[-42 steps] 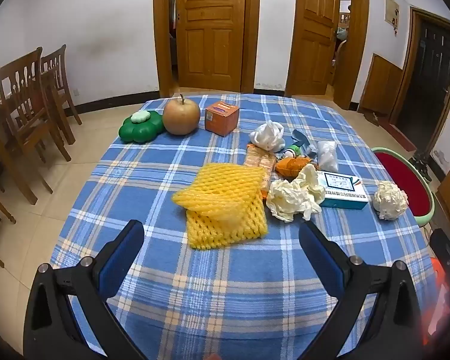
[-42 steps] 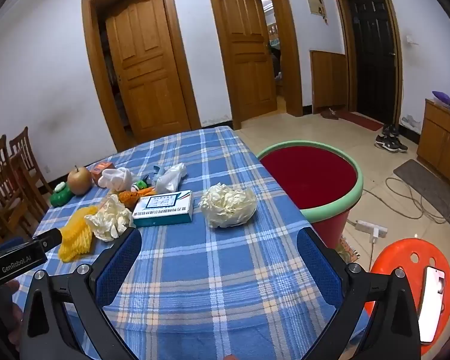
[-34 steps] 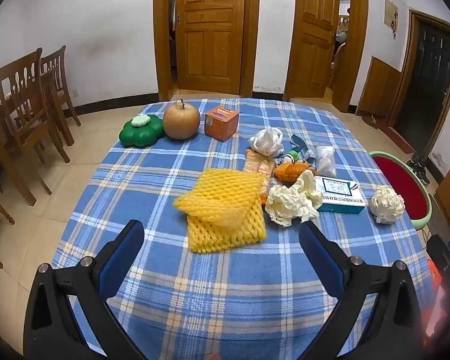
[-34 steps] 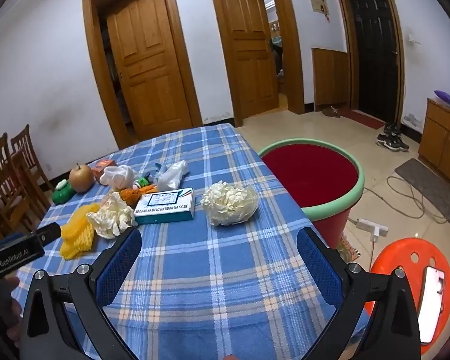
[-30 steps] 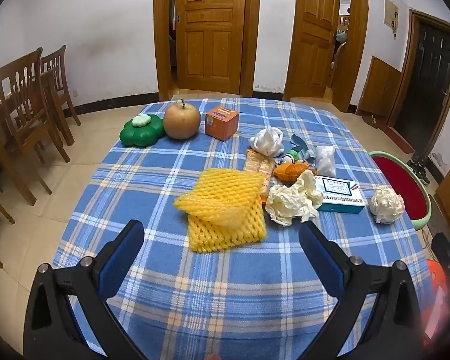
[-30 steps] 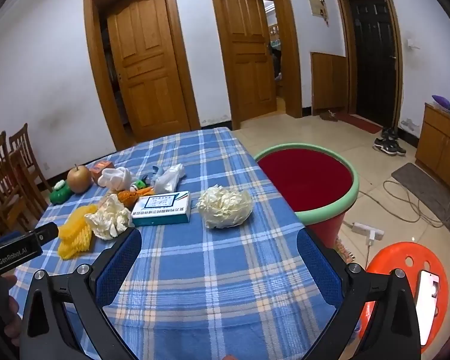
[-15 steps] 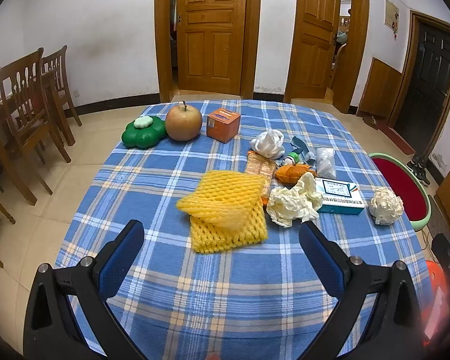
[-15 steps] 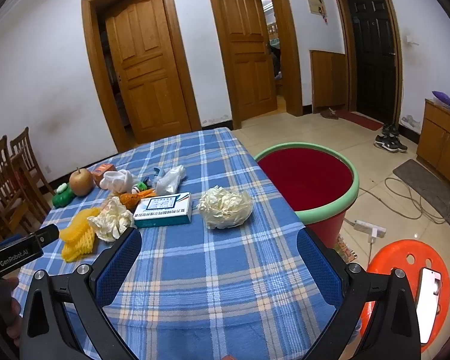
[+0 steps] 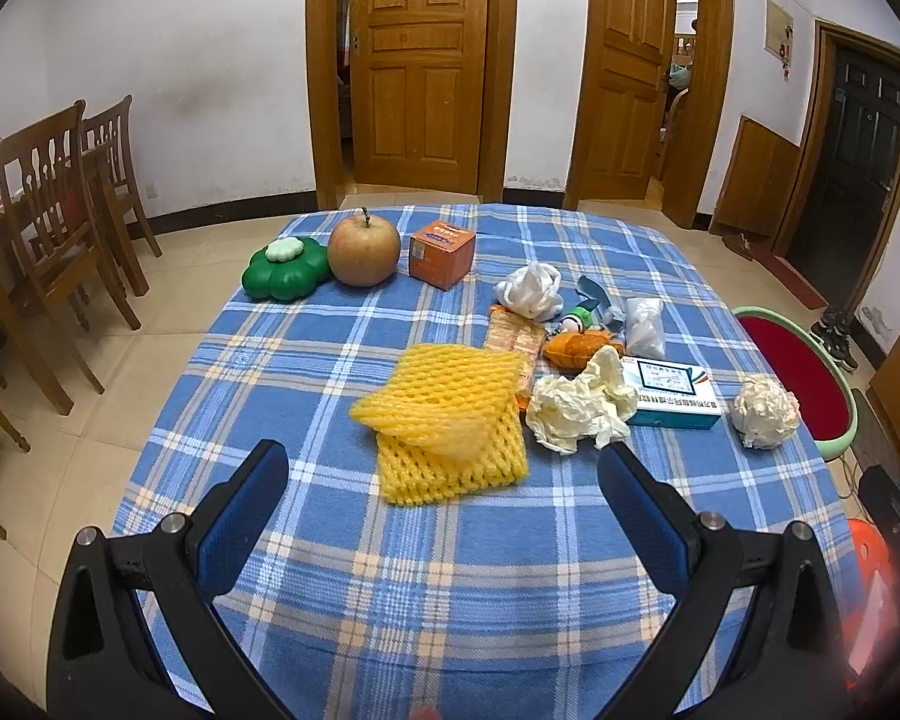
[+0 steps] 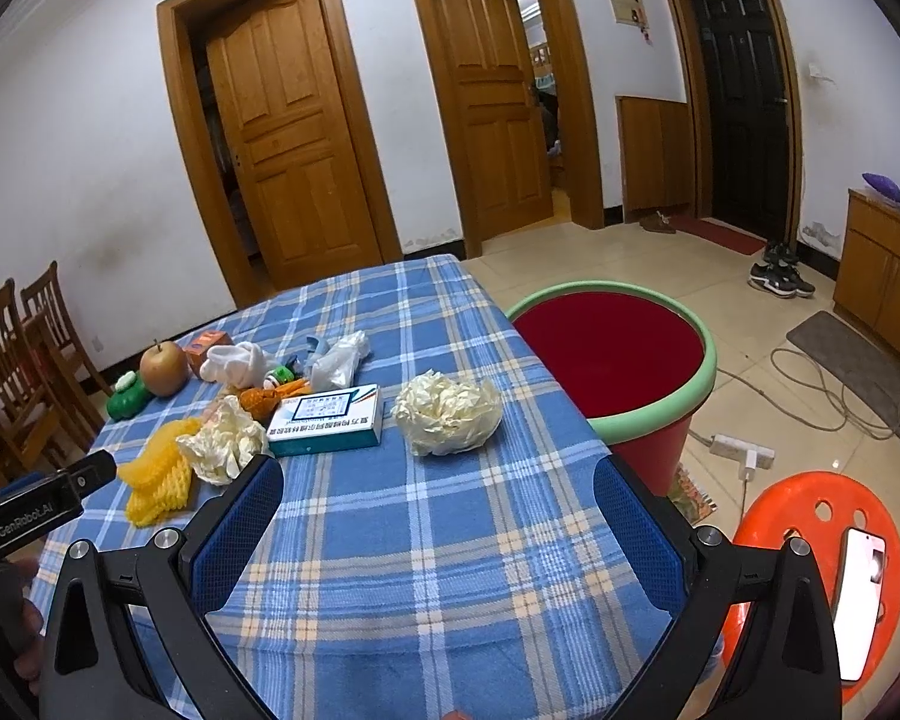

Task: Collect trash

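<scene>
Trash lies on the blue plaid table point(image 9: 450, 552): yellow foam netting point(image 9: 450, 414), a crumpled cream paper point(image 9: 576, 408), a second paper ball point(image 9: 765, 411) near the right edge, a white tissue point(image 9: 528, 291) and a clear bag point(image 9: 645, 318). The red bin with a green rim point(image 10: 615, 354) stands on the floor beside the table's right side. My left gripper point(image 9: 441, 468) is open and empty above the near table edge, just short of the netting. My right gripper point(image 10: 438, 480) is open and empty, short of the paper ball point(image 10: 447, 411).
An apple point(image 9: 364, 249), a green flower-shaped thing point(image 9: 285, 267), an orange box point(image 9: 441, 252), a teal-and-white box point(image 9: 672, 387) and an orange toy point(image 9: 579, 348) also lie on the table. Wooden chairs point(image 9: 60, 210) stand left. An orange stool point(image 10: 810, 552) with a phone stands right.
Both grippers stay open and have drifted only slightly; the table items sit a touch lower in the left view. Nothing was picked up.
</scene>
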`<action>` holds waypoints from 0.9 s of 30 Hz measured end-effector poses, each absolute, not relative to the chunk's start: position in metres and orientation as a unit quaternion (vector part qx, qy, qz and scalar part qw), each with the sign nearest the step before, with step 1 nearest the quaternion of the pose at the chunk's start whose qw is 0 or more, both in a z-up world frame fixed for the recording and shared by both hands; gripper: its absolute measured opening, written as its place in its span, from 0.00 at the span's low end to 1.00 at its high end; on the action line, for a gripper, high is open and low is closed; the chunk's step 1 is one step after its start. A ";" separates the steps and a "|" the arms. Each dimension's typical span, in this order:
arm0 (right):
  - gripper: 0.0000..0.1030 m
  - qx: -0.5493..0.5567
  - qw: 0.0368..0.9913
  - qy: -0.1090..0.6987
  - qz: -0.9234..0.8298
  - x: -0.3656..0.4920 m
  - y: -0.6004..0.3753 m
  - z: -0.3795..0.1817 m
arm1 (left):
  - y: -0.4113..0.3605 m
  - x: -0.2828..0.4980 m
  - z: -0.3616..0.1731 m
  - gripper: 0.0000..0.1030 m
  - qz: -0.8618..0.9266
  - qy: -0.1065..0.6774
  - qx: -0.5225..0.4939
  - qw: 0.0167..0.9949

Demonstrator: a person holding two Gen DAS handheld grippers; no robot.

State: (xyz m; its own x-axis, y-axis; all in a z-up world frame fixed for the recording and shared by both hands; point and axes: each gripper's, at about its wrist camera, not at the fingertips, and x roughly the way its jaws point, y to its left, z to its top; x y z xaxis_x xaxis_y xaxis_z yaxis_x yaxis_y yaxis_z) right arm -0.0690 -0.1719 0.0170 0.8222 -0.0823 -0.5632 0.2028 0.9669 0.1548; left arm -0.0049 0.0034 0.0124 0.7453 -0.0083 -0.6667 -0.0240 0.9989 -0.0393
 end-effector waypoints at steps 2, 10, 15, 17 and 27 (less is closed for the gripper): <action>1.00 0.105 0.949 0.289 -0.076 -0.069 -0.173 0.017 | 0.004 -0.005 0.012 0.98 0.005 0.357 -0.023 0.934; 1.00 0.109 0.947 0.292 -0.077 -0.069 -0.174 0.014 | 0.003 -0.005 0.013 0.98 0.004 0.357 -0.024 0.934; 1.00 0.107 0.947 0.294 -0.078 -0.070 -0.174 0.013 | 0.002 -0.006 0.014 0.98 0.004 0.357 -0.025 0.934; 1.00 0.106 0.946 0.295 -0.078 -0.071 -0.173 0.013 | 0.002 -0.006 0.013 0.98 0.004 0.357 -0.025 0.934; 1.00 0.106 0.946 0.296 -0.076 -0.071 -0.173 0.012 | 0.008 -0.006 0.012 0.98 0.008 0.359 -0.031 0.933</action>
